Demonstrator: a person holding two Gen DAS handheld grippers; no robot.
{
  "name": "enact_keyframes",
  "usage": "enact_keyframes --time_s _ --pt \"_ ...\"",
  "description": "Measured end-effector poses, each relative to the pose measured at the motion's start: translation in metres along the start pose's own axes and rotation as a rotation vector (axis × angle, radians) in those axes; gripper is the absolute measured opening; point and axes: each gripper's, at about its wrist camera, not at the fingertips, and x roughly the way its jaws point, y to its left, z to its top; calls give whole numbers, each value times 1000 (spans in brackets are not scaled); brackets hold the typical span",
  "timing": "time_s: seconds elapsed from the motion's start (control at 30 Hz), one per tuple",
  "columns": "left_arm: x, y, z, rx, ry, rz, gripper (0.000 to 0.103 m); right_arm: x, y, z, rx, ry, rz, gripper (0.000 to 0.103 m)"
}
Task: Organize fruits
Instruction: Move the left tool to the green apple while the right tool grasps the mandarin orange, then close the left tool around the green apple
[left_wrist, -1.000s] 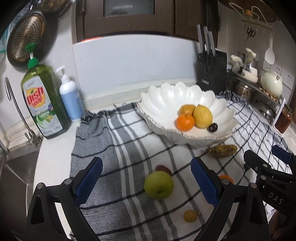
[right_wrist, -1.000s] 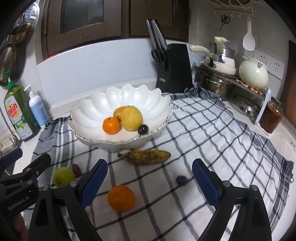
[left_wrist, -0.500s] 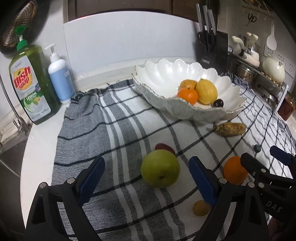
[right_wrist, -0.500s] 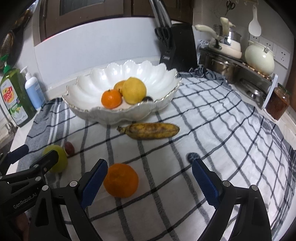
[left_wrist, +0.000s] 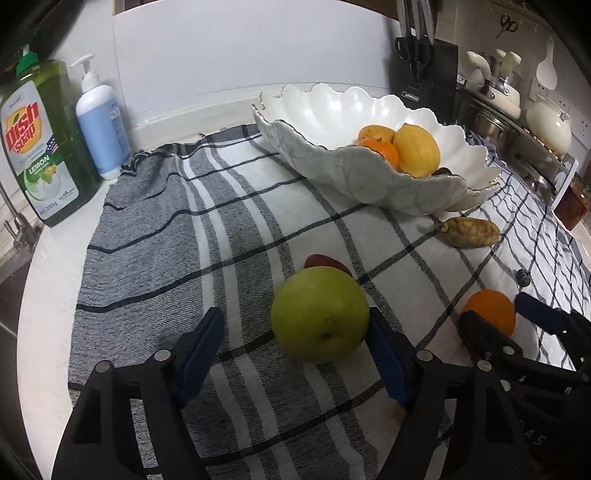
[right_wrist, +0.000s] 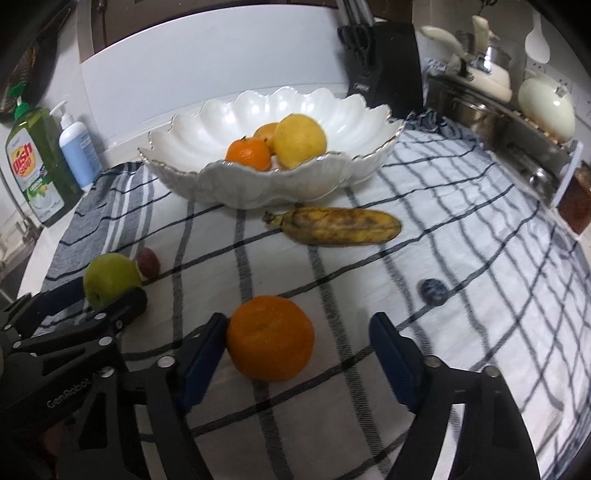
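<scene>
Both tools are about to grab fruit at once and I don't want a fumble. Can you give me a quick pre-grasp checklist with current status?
1. Green apple sits between the closing left tool jaws: ok.
2. Both left pads pressing the apple: not ok, gap on one side.
3. Orange between the closing right tool jaws: ok.
4. Orange centred: not ok, it sits against one pad.
5. Room in the bowl: ok.
6. Tools clear of each other: cannot tell.

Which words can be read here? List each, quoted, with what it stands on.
"Dish soap" and "LEMON": green dish soap bottle.
"GenRobot.AI": left gripper body.
"DAS": right gripper body.
Blue pump bottle label: too small to read.
Knife block plate: too blurred to read.
</scene>
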Motion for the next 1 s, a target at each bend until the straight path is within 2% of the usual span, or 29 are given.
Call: enact_keyframes --time_s 0.13,0.2,0.27,0.57,1.0 --pt "1 -4 0 13 8 -20 63 2 4 0 -13 7 42 57" --pt "2 -6 0 21 12 -26 54 3 6 0 -18 10 64 47" --pt "1 -8 -1 29 12 -25 47 2 7 0 -25 9 66 47" --pt "-3 -8 -1 24 8 0 47 -2 1 0 -17 -3 60 45" --pt "-36 -19 14 37 -54 -6 47 -32 -13 12 5 -73 52 45"
